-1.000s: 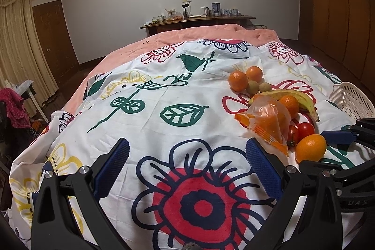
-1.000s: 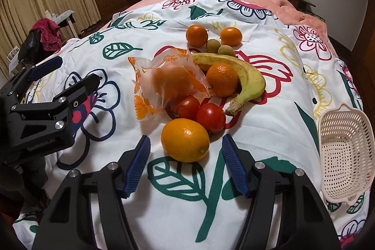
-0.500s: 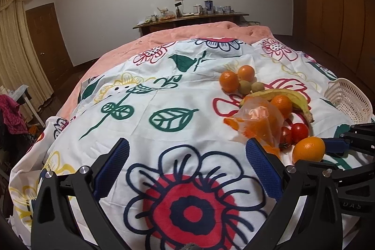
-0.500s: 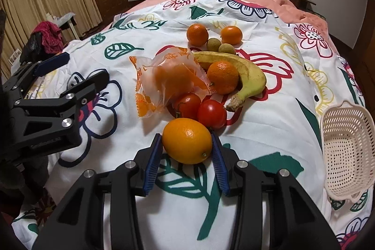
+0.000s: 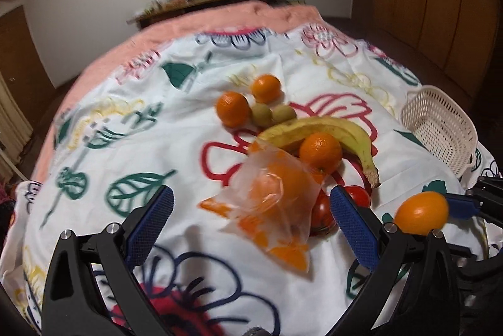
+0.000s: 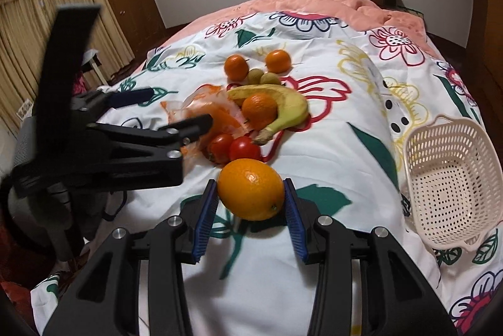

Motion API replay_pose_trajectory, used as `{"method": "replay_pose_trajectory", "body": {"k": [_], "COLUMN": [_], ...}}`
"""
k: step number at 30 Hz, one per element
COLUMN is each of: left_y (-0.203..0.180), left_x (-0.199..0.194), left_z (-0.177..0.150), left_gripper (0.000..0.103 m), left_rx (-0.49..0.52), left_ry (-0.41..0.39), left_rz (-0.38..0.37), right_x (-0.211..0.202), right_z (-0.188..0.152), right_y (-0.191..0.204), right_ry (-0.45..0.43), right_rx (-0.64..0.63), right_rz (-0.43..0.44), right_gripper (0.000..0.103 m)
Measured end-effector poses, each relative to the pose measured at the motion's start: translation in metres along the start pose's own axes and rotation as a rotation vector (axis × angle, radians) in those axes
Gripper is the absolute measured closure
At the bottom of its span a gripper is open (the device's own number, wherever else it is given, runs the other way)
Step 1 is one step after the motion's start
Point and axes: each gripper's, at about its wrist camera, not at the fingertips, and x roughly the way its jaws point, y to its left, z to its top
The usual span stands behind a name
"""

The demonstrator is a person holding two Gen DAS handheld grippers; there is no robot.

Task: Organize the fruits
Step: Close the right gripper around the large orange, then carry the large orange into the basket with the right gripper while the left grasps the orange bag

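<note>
right gripper (image 6: 251, 204) clamping orange (image 6: 251, 188), basket (image 6: 452, 178) rim apart — rightward

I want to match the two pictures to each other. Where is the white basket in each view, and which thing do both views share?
Left wrist view: the white basket is at the right edge, above the middle, right of the banana.
Right wrist view: the white basket is at the right edge, below the middle, empty.
Shared landmark: the banana, left of the basket in both.
</note>
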Motion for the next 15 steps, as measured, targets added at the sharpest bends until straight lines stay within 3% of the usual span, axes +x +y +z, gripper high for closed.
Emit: {"method": "replay_pose_trajectory", "body": {"k": [2, 5, 9, 15], "left_y": [0.002, 0.005, 0.010, 0.010], "left_x": [0.011, 0.024, 0.033, 0.029], "left_z": [0.003, 0.006, 0.007, 0.005], "left_gripper": [0.002, 0.012, 0.022, 0.032], "left_rx": [-0.014, -0.040, -0.079, -0.079], "left_ry": [0.046, 0.090, 0.110, 0.092], "left_rz": [-0.026, -0.073, -0.131, -0.126], "right_x": [-0.002, -0.006, -0.008, -0.014], "right_z": [0.000, 0.000, -0.002, -0.003], "right_y": [-0.006, -0.013, -0.020, -0.026], "right_ry": [-0.008, -0.023, -0.034, -0.055], "right_rx": [0.013, 0.025, 0.039, 0.057], "right_rz": [0.008, 0.018, 0.033, 0.033], "right_gripper": [0.061, 0.061, 0.061, 0.061]}}
